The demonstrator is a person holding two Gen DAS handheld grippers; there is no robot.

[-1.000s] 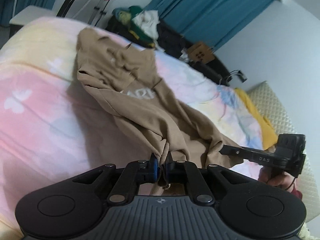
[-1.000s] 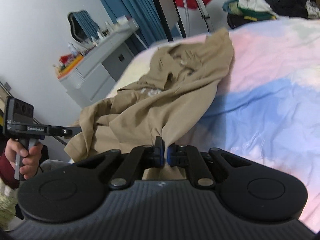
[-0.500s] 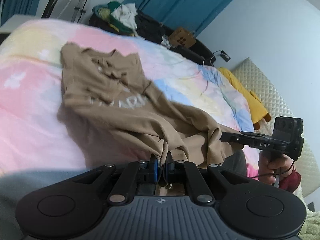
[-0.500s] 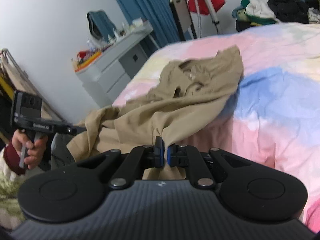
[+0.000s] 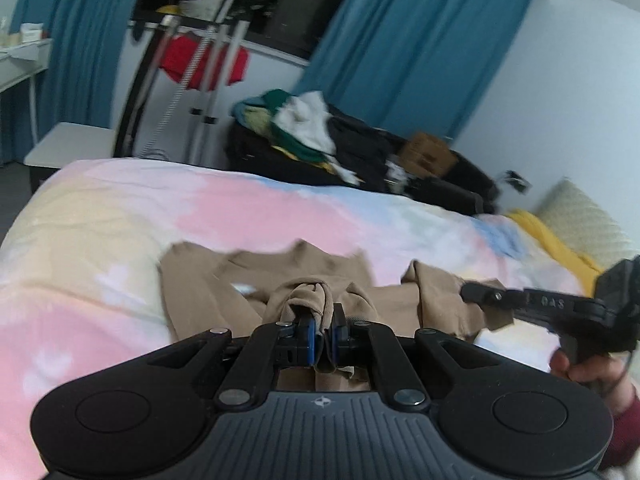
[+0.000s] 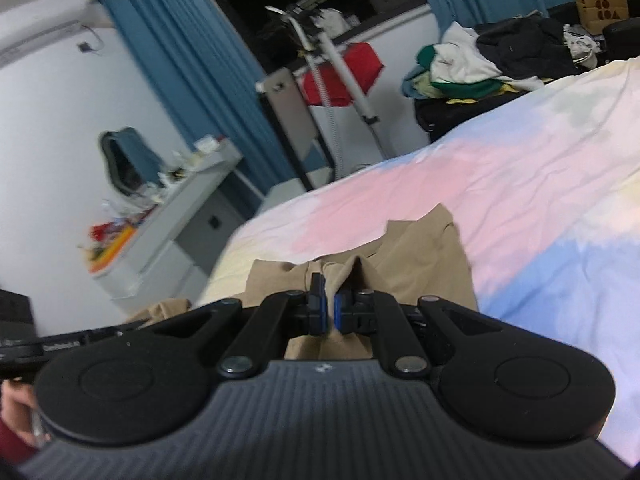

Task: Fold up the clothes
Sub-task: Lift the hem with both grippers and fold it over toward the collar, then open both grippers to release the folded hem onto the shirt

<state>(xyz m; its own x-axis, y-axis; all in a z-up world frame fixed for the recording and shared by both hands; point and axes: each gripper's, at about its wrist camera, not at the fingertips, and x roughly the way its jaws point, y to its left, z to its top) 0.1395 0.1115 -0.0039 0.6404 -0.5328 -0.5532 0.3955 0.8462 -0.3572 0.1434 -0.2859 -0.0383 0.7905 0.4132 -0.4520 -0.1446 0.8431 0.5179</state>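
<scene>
A pastel bedspread point(image 5: 224, 216) fills my left wrist view; my left tool point(image 5: 322, 334) pinches a bunched fold of the tan T-shirt point(image 5: 200, 280) lying on it. In the right wrist view, my right tool point(image 6: 329, 306) is clamped on another fold of the shirt point(image 6: 424, 252).

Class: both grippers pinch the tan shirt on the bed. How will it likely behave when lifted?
The tan shirt bunches between the left gripper, so it is probably floppy. It sags beside the right gripper, so it likely drapes and seems light.
</scene>
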